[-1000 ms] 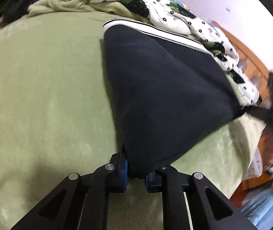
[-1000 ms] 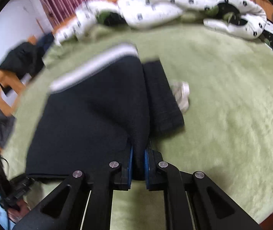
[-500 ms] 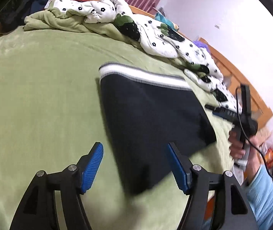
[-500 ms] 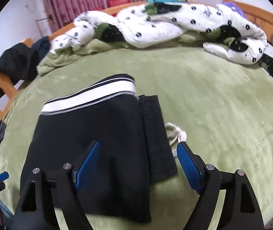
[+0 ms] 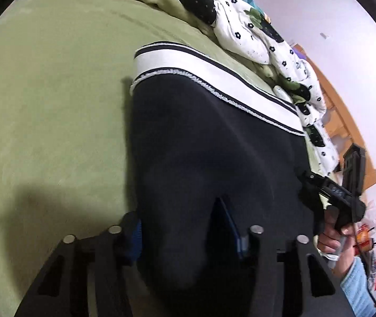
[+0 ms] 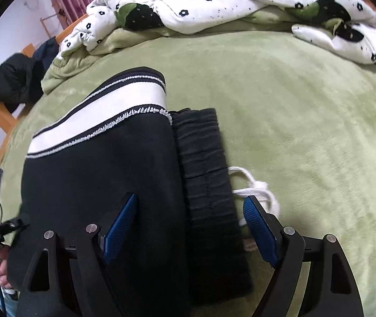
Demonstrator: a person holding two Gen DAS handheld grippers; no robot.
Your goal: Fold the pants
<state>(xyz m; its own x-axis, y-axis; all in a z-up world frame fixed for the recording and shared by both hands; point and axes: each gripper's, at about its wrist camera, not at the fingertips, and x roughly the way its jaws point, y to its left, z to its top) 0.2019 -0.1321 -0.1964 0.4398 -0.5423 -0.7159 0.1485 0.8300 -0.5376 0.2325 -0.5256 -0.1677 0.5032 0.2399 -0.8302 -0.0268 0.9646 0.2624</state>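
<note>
The dark navy pants (image 5: 209, 142) lie folded on the green bed cover, with a white striped cuff band (image 5: 214, 76) at the far end. My left gripper (image 5: 182, 224) is open, its jaws straddling the near left corner of the fold, pressed low on the cloth. In the right wrist view the pants (image 6: 100, 169) show the black ribbed waistband (image 6: 206, 174) sticking out on the right with a white drawstring (image 6: 254, 187). My right gripper (image 6: 188, 227) is open, its jaws straddling the waistband edge.
The green bed cover (image 6: 306, 105) spreads around the pants. A white flowered quilt (image 6: 240, 2) is bunched along the far edge. Dark clothes (image 6: 13, 79) hang on a wooden frame at the left. The right gripper and hand (image 5: 341, 211) show in the left wrist view.
Both grippers held the pants' edge a second ago, then let go and opened. They have since come down low over the near edge of the folded pants.
</note>
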